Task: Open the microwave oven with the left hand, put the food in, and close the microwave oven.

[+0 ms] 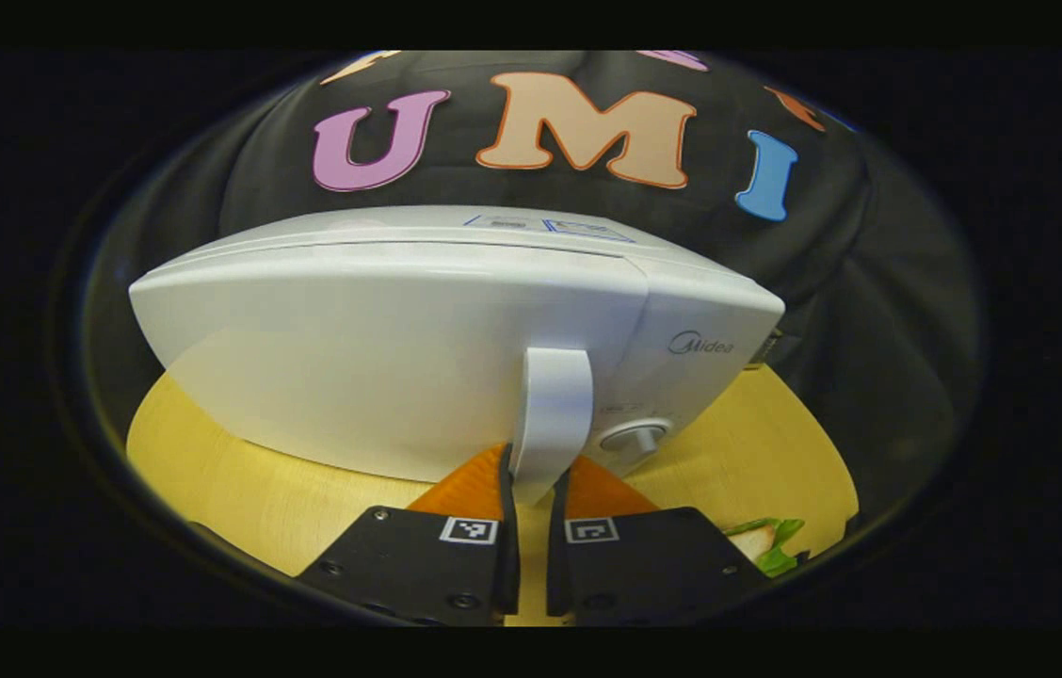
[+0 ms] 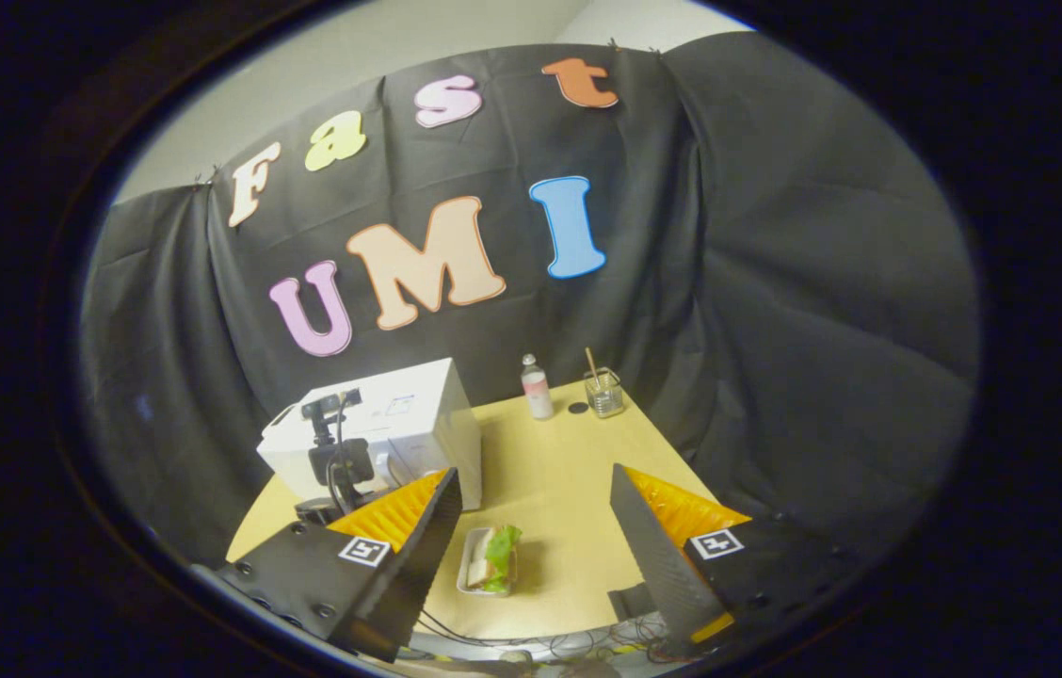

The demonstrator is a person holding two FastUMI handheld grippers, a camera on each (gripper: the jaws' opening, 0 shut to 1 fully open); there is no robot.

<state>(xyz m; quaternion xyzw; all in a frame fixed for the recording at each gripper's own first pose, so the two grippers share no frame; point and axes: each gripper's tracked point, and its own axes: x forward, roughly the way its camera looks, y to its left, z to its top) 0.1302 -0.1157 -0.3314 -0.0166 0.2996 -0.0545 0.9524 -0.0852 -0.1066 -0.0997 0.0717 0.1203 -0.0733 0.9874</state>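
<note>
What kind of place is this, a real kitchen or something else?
Probably a staged recording booth, not a real kitchen: a black cloth wall hangs behind a small yellow table, which carries a white microwave oven, a sandwich on a tray, and loose cables at its front edge.

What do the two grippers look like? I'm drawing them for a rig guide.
Left gripper: two flat black blocks with screw heads, each bearing a square black-and-white tag, narrowing to thin blades. Right gripper: the same black screwed bodies and square tags, tapering into wedge-shaped fingers with ribbed inner faces. In the right gripper view, the left gripper carries a black camera mount and cable.
</note>
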